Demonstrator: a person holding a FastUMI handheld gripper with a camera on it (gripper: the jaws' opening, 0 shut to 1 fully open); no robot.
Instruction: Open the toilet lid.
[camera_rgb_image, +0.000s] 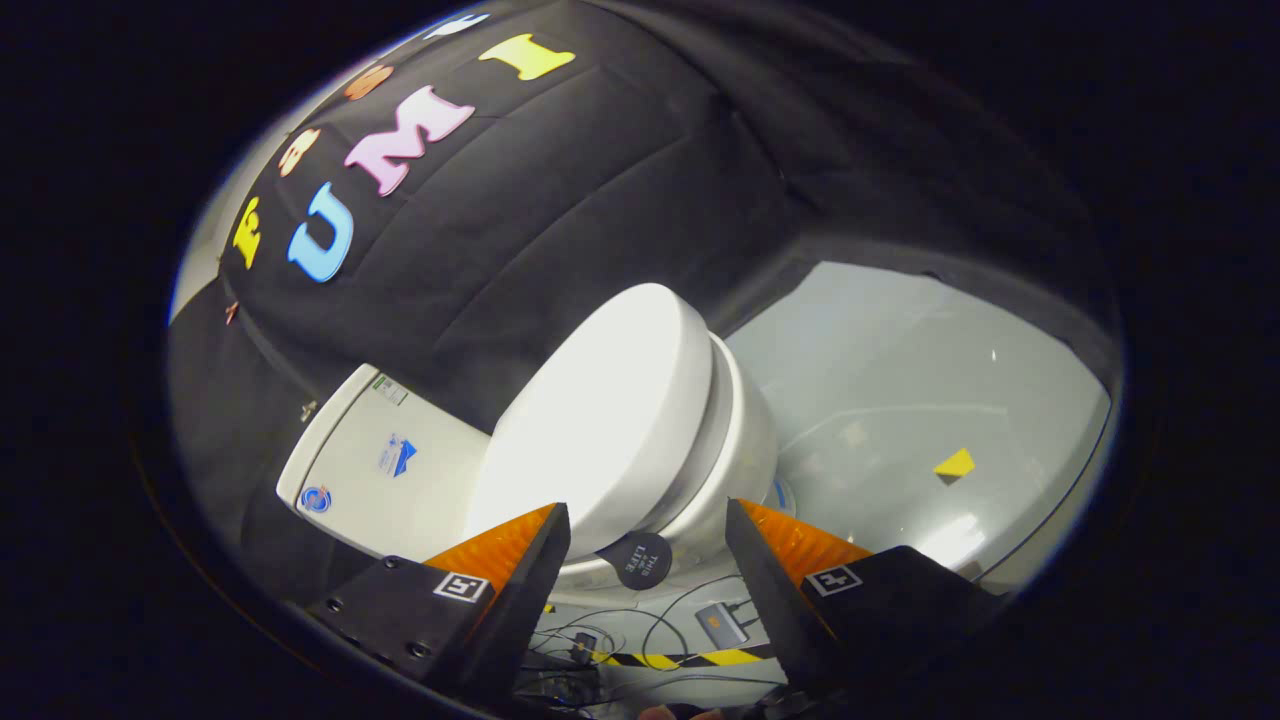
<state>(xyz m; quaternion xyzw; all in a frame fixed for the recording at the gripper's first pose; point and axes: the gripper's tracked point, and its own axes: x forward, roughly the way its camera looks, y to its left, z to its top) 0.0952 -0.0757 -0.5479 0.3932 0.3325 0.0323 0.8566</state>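
The toilet lid (610, 400) lay closed on the bowl; the hand-held gripper (648, 535) hung open just before it; lifting remained undone.

Pale grey floor (900, 380) under white toilet (740, 450), with small yellow marker (955, 464), cables (680, 620) and striped tape (690, 659).

black round disc (640, 559) at 6 o'clock, small pale lettering, too small to make out | yellow marker (955, 463) on grey floor (900, 380) at 3 o'clock | small grey box (720, 622) with cables (580, 640) at 6 o'clock | yellow-black striped tape (690, 659) beside box, 6 o'clock
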